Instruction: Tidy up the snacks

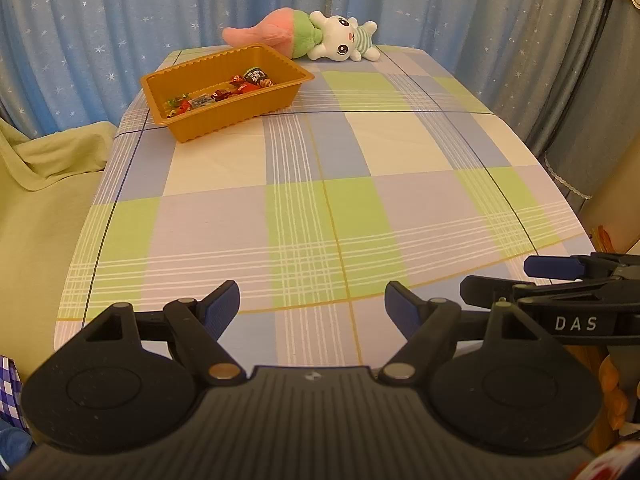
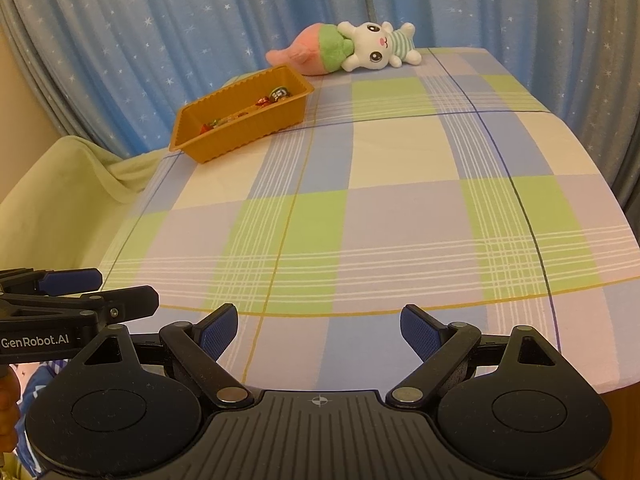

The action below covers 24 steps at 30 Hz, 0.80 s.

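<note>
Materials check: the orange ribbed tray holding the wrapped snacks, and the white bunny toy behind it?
Orange ribbed tray: looks like thin moulded plastic, semi-gloss; crimped rim and fluted walls suggest thermoformed packaging. White bunny toy: soft plush fabric, matte and fuzzy, with a striped knit-like shirt. Wrapped snacks: shiny wrappers, probably foil or film; too small to tell.

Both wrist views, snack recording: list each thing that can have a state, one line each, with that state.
left gripper: open, nothing between the jaws, over the near table edge.
right gripper: open, nothing between the jaws.
orange tray: upright on the far left of the table, no lid.
wrapped snacks: lying loose inside the tray.
plush rabbit: lying on its side at the far edge.
checked tablecloth: spread flat.
</note>
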Each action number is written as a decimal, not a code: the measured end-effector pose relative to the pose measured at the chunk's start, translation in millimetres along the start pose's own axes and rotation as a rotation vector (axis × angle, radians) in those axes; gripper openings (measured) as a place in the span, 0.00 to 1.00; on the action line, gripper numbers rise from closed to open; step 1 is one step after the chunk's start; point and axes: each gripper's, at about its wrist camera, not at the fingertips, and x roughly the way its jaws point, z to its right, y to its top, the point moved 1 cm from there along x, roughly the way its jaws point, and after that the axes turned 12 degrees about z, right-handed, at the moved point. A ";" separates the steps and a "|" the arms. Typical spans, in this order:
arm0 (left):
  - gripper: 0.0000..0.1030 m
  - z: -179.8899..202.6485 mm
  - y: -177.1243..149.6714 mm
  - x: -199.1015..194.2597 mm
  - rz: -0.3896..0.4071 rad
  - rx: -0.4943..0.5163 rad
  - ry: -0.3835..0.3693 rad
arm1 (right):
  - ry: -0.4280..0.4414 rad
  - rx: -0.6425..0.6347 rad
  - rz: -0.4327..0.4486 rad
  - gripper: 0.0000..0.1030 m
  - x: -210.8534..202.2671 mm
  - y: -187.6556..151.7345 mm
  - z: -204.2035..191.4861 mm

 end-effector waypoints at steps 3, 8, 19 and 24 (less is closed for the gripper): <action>0.76 -1.6 0.6 -0.3 -0.001 -0.002 0.001 | 0.002 -0.002 -0.002 0.85 0.7 0.7 -0.2; 0.76 -1.6 0.9 -0.6 -0.003 -0.006 0.006 | 0.002 -0.002 -0.002 0.85 0.7 0.5 -0.8; 0.76 3.2 0.0 -1.7 -0.001 -0.012 0.022 | 0.018 -0.014 -0.006 0.85 1.6 1.2 2.5; 0.76 5.8 -0.7 -2.2 -0.004 -0.015 0.029 | 0.022 -0.015 -0.008 0.85 1.6 1.5 4.2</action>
